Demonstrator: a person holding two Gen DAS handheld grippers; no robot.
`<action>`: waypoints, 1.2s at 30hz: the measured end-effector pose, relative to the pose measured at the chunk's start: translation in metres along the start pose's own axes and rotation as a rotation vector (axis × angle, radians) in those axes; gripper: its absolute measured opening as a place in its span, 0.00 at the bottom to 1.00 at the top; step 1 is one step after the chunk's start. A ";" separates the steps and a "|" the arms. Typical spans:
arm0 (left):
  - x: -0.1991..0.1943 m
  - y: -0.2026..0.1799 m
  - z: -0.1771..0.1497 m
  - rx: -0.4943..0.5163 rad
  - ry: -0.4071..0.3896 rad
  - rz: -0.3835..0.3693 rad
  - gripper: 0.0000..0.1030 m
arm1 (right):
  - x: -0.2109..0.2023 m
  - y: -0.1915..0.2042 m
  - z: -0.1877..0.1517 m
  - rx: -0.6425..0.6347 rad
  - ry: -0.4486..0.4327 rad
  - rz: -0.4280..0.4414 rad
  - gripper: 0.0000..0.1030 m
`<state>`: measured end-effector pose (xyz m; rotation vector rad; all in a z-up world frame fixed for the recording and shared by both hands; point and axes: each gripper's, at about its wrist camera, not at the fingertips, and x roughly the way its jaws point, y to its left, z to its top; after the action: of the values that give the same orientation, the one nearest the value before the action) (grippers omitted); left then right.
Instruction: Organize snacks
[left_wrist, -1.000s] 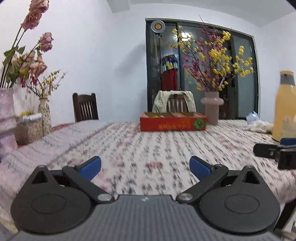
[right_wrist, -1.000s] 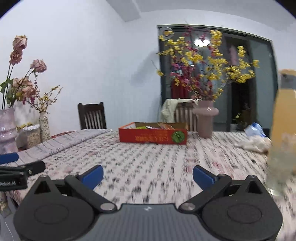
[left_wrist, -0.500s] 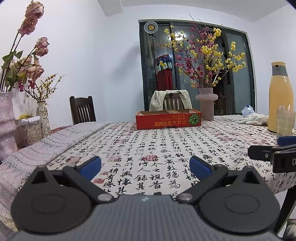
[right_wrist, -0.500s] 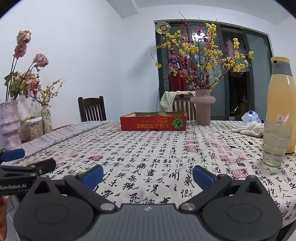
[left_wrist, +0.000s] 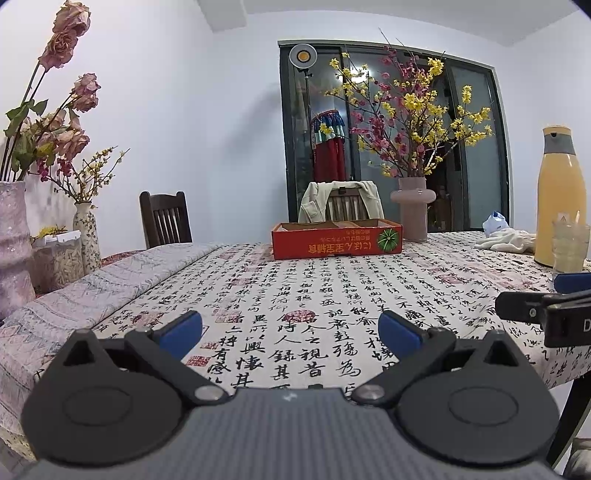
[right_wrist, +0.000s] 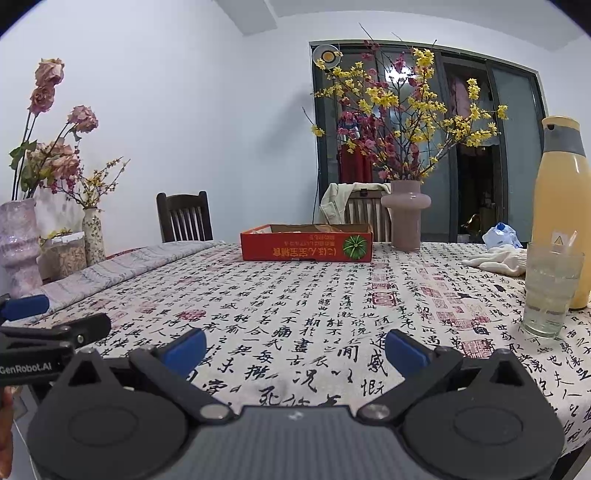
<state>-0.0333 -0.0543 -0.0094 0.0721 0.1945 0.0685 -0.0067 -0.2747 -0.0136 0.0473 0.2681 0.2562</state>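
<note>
- Left gripper (left_wrist: 290, 328): we see its blue-tipped fingers (left_wrist: 183, 326) spread wide with nothing between them, low over the near edge of the surface (left_wrist: 295, 295).
- Right gripper (right_wrist: 295, 347): fingers (right_wrist: 406, 350) likewise wide apart and empty — it appears beside the left one, at the right edge of the left wrist view.
- Red snack box (left_wrist: 336, 240): an open tray at the far side of the surface, well apart from both grippers; we cannot make out its contents.
- Flower vase (right_wrist: 405, 218): just beside the box, to its right.
- Drinking glass (right_wrist: 550, 291) and yellow bottle (right_wrist: 563, 206): near the right edge — the glass in front.
</note>
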 end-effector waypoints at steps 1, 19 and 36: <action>0.000 0.000 0.000 -0.001 0.000 0.000 1.00 | 0.000 0.000 0.000 0.000 0.000 0.000 1.00; 0.000 -0.001 -0.001 0.000 -0.001 0.001 1.00 | 0.000 0.004 -0.002 0.004 0.001 0.002 1.00; -0.001 -0.002 0.000 0.001 -0.006 0.002 1.00 | 0.002 0.005 -0.003 0.014 0.007 0.009 1.00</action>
<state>-0.0346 -0.0561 -0.0098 0.0734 0.1886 0.0706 -0.0075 -0.2691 -0.0168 0.0617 0.2770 0.2636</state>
